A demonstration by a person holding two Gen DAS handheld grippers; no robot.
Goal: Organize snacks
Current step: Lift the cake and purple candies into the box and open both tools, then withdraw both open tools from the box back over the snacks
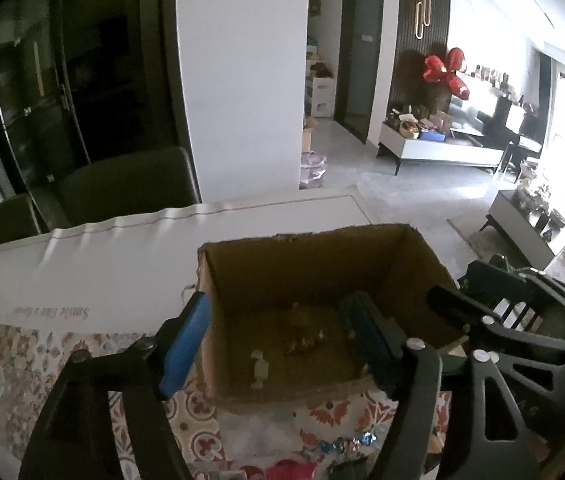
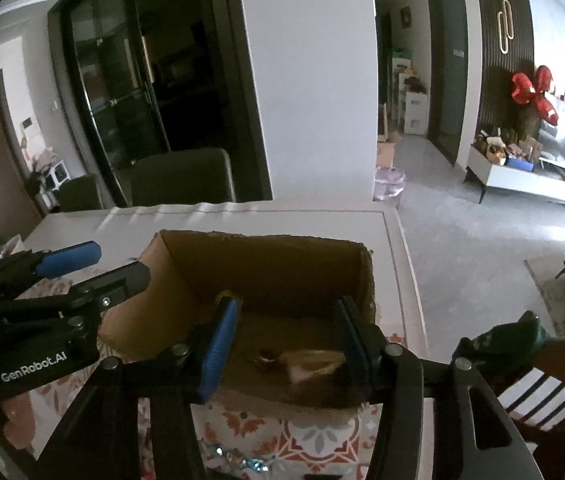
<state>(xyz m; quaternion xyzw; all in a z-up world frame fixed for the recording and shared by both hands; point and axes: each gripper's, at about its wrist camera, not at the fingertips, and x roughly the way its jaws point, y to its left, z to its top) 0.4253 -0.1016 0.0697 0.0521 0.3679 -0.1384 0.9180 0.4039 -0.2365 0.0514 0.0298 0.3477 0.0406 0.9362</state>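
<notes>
Left gripper point(image 1: 278, 336) jaws apart, nothing between, poised over cardboard box point(image 1: 322, 264); likely just dropped snack. Right gripper point(image 2: 282, 344) jaws also apart, empty, over same box from other side. Wrapped candy point(image 1: 259, 368) and other small snacks lie on box floor. More wrappers point(image 1: 342, 446) wait on patterned tabletop point(image 1: 22, 360) near box. Readable: "GenRobot.AI" on gripper body; white cloth point(image 1: 122, 260) script starts "Smile", rest unclear.
</notes>
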